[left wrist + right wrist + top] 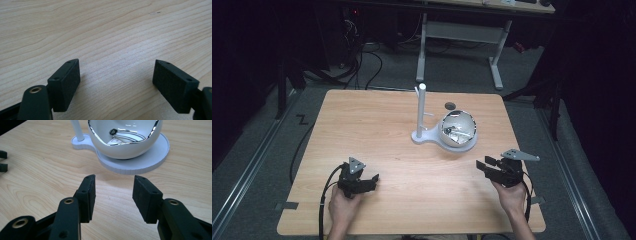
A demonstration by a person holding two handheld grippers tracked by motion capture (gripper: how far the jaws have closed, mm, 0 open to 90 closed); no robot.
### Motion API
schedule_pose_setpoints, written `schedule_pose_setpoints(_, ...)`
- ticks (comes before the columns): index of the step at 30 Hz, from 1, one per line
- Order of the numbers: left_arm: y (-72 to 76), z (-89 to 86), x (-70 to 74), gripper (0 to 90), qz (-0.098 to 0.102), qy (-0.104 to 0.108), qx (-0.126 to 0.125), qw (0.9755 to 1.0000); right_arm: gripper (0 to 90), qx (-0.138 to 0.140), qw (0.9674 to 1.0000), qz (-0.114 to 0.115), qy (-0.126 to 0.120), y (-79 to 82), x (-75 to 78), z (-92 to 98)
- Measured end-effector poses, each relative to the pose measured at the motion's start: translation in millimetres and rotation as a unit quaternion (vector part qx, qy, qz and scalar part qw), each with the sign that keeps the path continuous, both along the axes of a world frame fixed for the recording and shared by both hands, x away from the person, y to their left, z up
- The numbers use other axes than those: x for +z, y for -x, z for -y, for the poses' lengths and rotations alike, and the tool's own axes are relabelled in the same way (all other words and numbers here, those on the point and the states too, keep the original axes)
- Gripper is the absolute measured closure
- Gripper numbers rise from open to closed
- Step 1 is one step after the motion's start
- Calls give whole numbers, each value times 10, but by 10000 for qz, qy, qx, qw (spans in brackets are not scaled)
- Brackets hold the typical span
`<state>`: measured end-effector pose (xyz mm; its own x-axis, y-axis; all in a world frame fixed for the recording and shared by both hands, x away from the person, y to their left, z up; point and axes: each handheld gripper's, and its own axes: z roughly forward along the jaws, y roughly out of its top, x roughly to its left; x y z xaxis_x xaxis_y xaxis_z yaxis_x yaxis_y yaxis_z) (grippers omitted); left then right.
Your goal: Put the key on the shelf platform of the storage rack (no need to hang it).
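the white bowl [458,129] is sitting on a white stand base [430,137] toward the far right of the table [377,125], straight ahead of the right gripper [484,164] and well apart from the left gripper [373,178], so the right hand is sitting nearer. in the right gripper view the bowl [125,142] is lying dead ahead beyond the jaws, which are standing partly spread with nothing between them. something small and dark [113,131] is lying inside, perhaps with metal pieces; it is hard to tell. the upright white post [421,107] is rising just left of the bowl, crowding that side. the left gripper's [116,85] jaws are spread wide over bare wood.
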<state>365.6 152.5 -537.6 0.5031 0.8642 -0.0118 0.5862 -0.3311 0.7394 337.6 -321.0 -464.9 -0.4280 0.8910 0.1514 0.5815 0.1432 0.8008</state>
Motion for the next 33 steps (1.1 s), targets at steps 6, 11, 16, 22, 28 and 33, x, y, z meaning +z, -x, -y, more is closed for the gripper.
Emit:
schedule_pose_setpoints(6, 0, 0, 1, 225, -5, 1, -3, 10000, 536, 2, 10000, -13, -63, 25, -52, -23)
schedule_pose_setpoints(11, 0, -1, 1, 225, -7, -1, -6, 10000, 536, 19, 9999, -66, -103, 39, -120, -40)
schedule_pose_setpoints(16, 0, -1, 1, 225, -7, 0, -5, 10000, 535, 66, 9998, -140, -142, 58, -193, -51)
schedule_pose_setpoints(22, 0, -1, 1, 225, -7, -1, -6, 10000, 534, 69, 9996, -242, -102, 71, -295, -72)
schedule_pose_setpoints(28, 0, 0, 1, 225, -7, 0, -5, 10000, 534, 95, 9995, -287, -76, 64, -367, -118)
schedule_pose_setpoints(33, 0, 0, 0, 225, 0, 2, 1, 10000, 534, 149, 9994, -312, 14, 55, -424, -178)
